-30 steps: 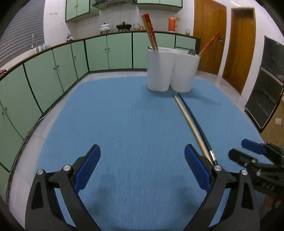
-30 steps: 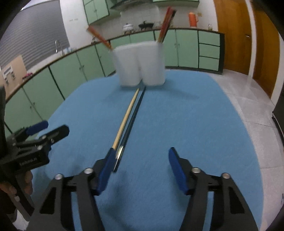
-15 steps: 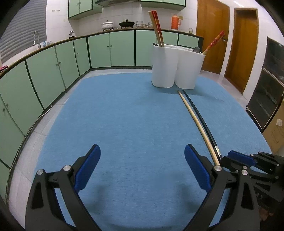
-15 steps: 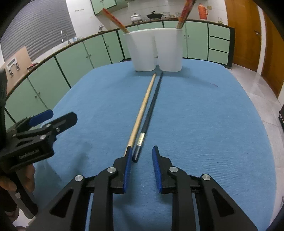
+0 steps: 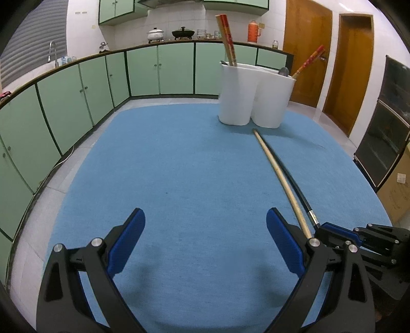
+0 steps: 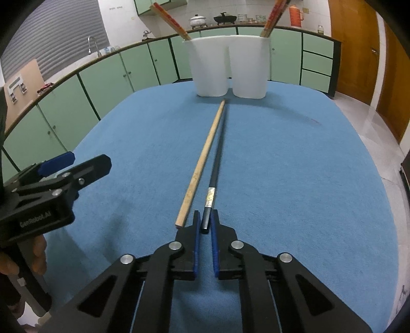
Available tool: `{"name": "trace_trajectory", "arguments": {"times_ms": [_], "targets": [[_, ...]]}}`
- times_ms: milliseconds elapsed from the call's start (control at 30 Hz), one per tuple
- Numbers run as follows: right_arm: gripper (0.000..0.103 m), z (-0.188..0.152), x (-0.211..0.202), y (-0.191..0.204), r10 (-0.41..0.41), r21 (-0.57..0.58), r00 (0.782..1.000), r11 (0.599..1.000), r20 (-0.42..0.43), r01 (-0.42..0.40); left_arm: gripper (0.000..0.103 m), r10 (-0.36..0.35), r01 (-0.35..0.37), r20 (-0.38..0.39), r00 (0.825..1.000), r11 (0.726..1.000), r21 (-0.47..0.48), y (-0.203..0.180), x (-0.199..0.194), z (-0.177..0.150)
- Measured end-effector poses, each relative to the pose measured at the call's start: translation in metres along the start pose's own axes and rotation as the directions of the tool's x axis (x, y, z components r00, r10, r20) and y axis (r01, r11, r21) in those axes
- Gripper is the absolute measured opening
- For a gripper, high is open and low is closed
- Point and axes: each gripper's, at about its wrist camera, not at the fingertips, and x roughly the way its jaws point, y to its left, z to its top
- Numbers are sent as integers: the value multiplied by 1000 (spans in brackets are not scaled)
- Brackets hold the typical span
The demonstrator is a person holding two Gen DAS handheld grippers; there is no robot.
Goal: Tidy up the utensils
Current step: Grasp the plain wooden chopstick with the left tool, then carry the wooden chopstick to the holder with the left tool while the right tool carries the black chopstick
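Two chopsticks lie side by side on the blue cloth, running toward the white holder. My right gripper is shut on the near end of the black chopstick. The wooden chopstick rests just left of that gripper, outside its fingers. The white two-cup holder stands at the far end with red-topped chopsticks sticking out of both cups. My left gripper is open over bare cloth, with nothing between its fingers; the wooden chopstick and black chopstick pass to its right.
The blue cloth covers a table whose edges drop to a tiled floor. Green cabinets curve along the left and back. Wooden doors stand at the right. A hand holds the left gripper's handle.
My right gripper's jaws went from wide apart to shut on the black chopstick's near end, and it moved in along the chopsticks. The left gripper stays open.
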Motion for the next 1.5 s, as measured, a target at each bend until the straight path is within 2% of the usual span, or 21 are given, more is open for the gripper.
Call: {"name": "trace_trajectory", "arguments": {"times_ms": [233,467,533,633,833,900,933,1267,1400,1500], "targets": [[6,-9,-13,-25,-33,59,999,998,13,32,93,-30,30,-3,1000,999,26,-22,0,-1],[6,-16,-23,-52,-73,125,997,990,23,70,91,-74,76,-40,996,996,52,-52,6,-9],[6,-17,-24,-57,-75,138,997,988,27,70,74,-82,87,-64,995,994,69,-61,11,-12],[6,-18,-25,-63,-71,154,997,986,32,65,62,-100,110,-109,989,990,87,-71,20,-17],[6,-20,-27,-65,-55,167,998,985,42,48,23,-101,115,-141,985,989,93,-78,29,-18],[6,-21,-27,-64,-52,167,998,985,43,44,11,-98,111,-142,985,989,93,-79,30,-18],[6,-20,-26,-63,-52,165,998,985,44,44,8,-98,111,-142,985,990,91,-76,30,-17],[7,-22,-27,-63,-45,151,998,988,51,37,10,-82,94,-142,986,992,79,-76,28,-18],[8,-28,-31,-63,-43,139,997,990,56,35,27,-68,79,-138,988,994,72,-74,27,-19],[8,-29,-31,-62,-44,136,997,990,60,35,28,-67,75,-136,989,995,59,-73,26,-21]]}}
